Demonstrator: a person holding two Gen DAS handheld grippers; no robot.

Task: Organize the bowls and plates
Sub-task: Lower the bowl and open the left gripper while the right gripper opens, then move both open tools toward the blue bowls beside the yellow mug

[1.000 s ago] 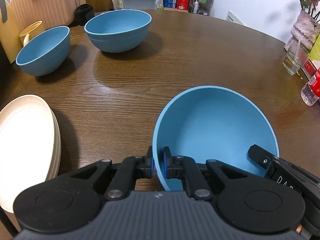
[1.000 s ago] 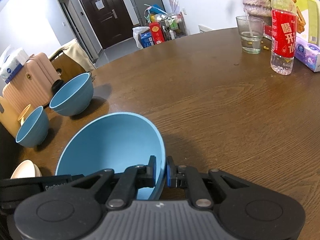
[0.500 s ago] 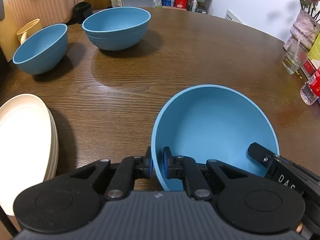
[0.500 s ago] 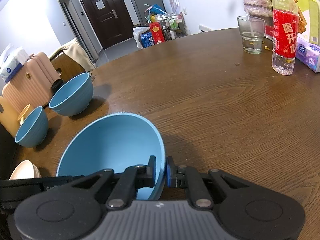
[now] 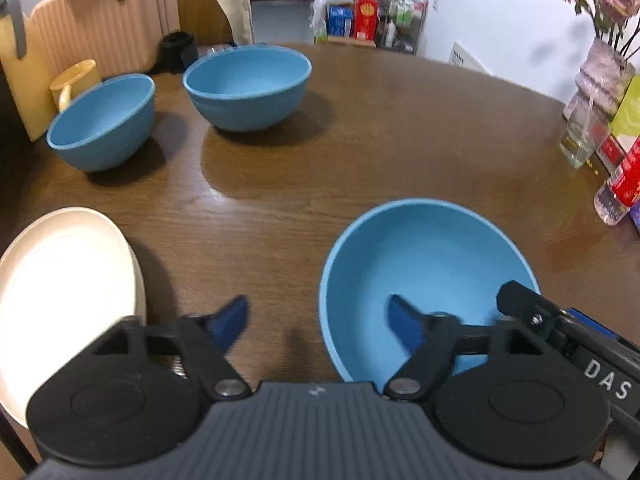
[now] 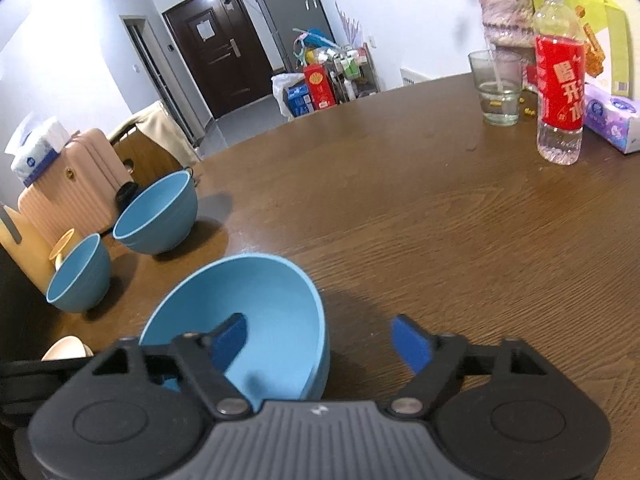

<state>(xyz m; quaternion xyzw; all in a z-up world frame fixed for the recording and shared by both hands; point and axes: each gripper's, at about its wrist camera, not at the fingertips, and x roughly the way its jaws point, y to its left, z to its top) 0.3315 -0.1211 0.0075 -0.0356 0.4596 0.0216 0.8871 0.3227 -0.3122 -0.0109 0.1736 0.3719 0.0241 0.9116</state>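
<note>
The left gripper (image 5: 316,322) stands wide, its jaws having just been opening; the near rim of the blue bowl (image 5: 428,264) runs between its fingers, one blue pad (image 5: 404,322) inside the bowl and the other over bare wood, neither pressing on the rim. The right gripper (image 6: 320,340) is spread just as wide and has likewise just been opening; its left pad (image 6: 230,338) hangs inside the same blue bowl (image 6: 256,304) and its right pad is over the table, with the rim between them and free of both. In the left wrist view the tip of the right gripper reaches in over the bowl's right edge.

The bowl sits upright on the round wooden table (image 6: 440,240), mouth facing up, on the side of the table nearest the grippers. Being round, it has no long axis to speak of.

To its left, at the table's edge, lies a stack of cream plates (image 5: 60,292), flat and face up. Farther off stand two more blue bowls, a large bowl (image 5: 248,80) and a smaller bowl (image 5: 104,120), both upright, near each other but apart. At the far right are a drinking glass (image 6: 498,88), a water bottle (image 6: 560,80) with a red label, and a vase (image 6: 506,20).
</note>
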